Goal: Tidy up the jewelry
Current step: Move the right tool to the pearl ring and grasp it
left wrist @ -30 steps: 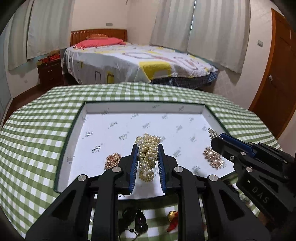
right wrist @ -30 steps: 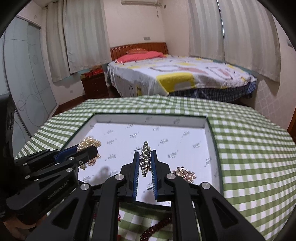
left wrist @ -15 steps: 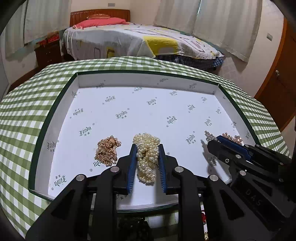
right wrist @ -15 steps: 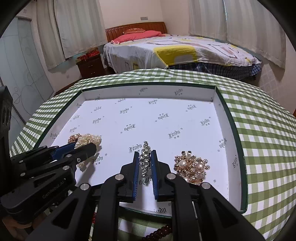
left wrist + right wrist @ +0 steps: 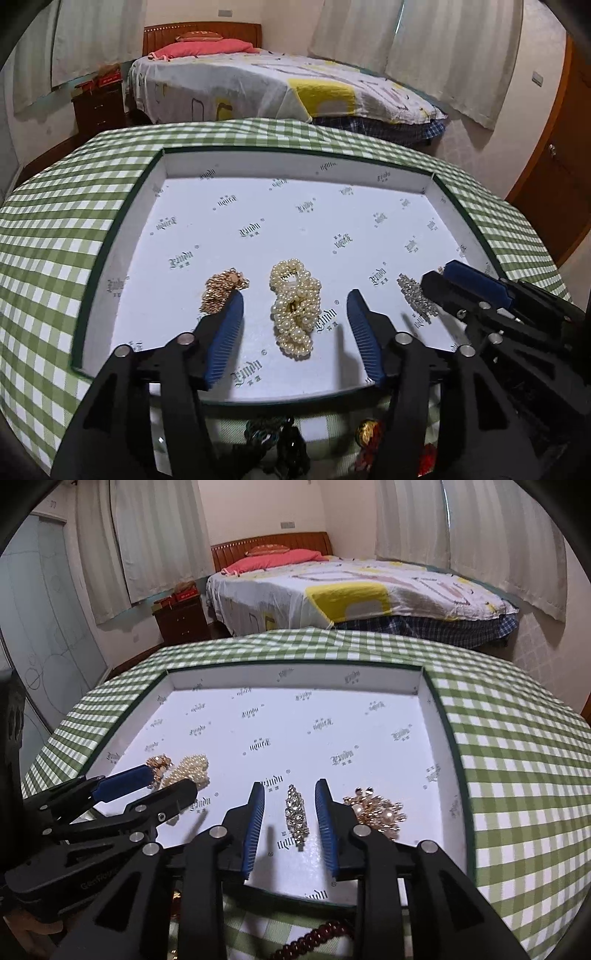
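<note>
A shallow white box [image 5: 295, 162] with a green rim lies on the green checked tablecloth. A cluster of pearls [image 5: 294, 307] lies on its floor between the jaws of my left gripper [image 5: 295, 299], which is open and empty. A gold chain piece [image 5: 221, 290] lies just left of it. My right gripper [image 5: 290, 792] is open and empty around a silver rhinestone clip [image 5: 296, 818] lying on the box floor. A gold and pearl brooch [image 5: 376, 812] lies to its right. The clip also shows in the left wrist view [image 5: 417, 297].
On the cloth in front of the box lie dark beads [image 5: 280, 443], a red and gold piece [image 5: 369, 441] and a dark red bead string [image 5: 310, 941]. The far part of the box floor is bare. A bed [image 5: 351, 590] stands beyond the table.
Both grippers have opened and let go: the pearls and the rhinestone clip now lie on the box floor. Both grippers sat lower into the box before release.
</note>
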The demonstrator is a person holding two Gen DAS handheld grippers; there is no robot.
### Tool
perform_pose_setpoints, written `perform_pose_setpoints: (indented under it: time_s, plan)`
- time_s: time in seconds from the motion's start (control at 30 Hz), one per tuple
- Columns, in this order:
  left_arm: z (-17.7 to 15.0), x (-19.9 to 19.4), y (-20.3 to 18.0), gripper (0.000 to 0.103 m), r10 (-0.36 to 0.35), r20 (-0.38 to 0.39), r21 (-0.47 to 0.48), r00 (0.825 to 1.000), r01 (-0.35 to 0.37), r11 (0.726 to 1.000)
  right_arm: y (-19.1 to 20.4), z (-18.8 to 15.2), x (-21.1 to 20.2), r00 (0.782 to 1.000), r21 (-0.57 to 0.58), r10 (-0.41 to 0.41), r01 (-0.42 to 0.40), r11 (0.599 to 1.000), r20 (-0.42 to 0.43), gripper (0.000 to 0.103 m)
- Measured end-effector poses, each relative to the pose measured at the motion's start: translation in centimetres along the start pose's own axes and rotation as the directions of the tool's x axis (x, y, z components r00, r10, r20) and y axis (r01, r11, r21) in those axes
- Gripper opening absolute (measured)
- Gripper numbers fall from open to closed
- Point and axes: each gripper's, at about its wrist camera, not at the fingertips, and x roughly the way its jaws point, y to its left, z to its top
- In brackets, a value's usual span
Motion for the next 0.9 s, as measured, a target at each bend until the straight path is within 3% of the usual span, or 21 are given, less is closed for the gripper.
perform_pose_setpoints:
  time_s: [0.3, 0.53, 0.9]
  plan:
    - [-0.6, -4.8, -0.1, 0.067, 0.021, 0.116, 0.019, 0.993, -0.024, 1.000, -0.8, -0.5, -4.7, 0.995, 0.022, -0.034, 0.032, 0.999, 0.090, 0.034]
    - [-2.7, -8.1, 0.2, 0.072, 0.054, 0.187, 0.016, 0.981, -0.058, 0.998, -2.0, -2.7, -7.9, 0.988, 0.050, -0.096, 0.091, 0.995, 0.124, 0.034]
    - [-7.5, -11.4, 2.6, 0.077, 0.140, 0.194, -0.046, 0.971, -0.133, 0.990, -4.2, -8.3, -8.3, 0.987, 0.098, -0.154, 0.149, 0.984, 0.038, 0.034]
